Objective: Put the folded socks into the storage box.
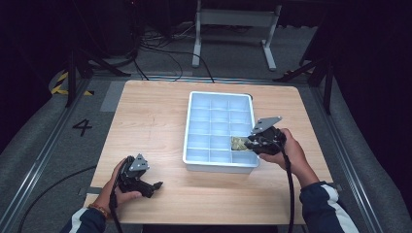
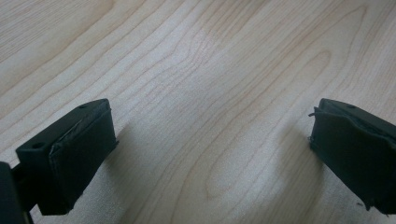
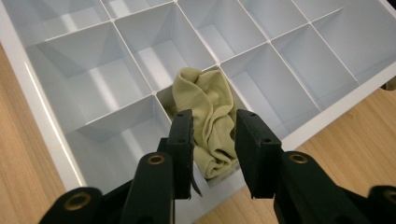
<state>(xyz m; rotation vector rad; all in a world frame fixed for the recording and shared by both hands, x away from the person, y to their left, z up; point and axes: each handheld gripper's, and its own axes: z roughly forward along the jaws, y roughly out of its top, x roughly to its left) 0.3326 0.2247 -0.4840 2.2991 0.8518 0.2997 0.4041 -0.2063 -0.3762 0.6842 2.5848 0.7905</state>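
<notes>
Soft matt cloth (image 3: 210,116), glossy smooth plastic tray (image 3: 42,121), pale grained wooden table (image 2: 210,70).

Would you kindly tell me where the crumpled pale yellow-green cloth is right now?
The crumpled pale yellow-green cloth lies in a compartment of the white divided plastic tray, in the column along its right wall, one row from the near edge, just beyond the right hand-held gripper.

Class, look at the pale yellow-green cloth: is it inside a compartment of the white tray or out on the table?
Inside. The cloth sits bunched within one compartment of the tray, its divider walls around it.

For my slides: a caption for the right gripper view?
Right gripper poised, jaws parted, over a yellowish cloth bunched in a white tray compartment.
</notes>
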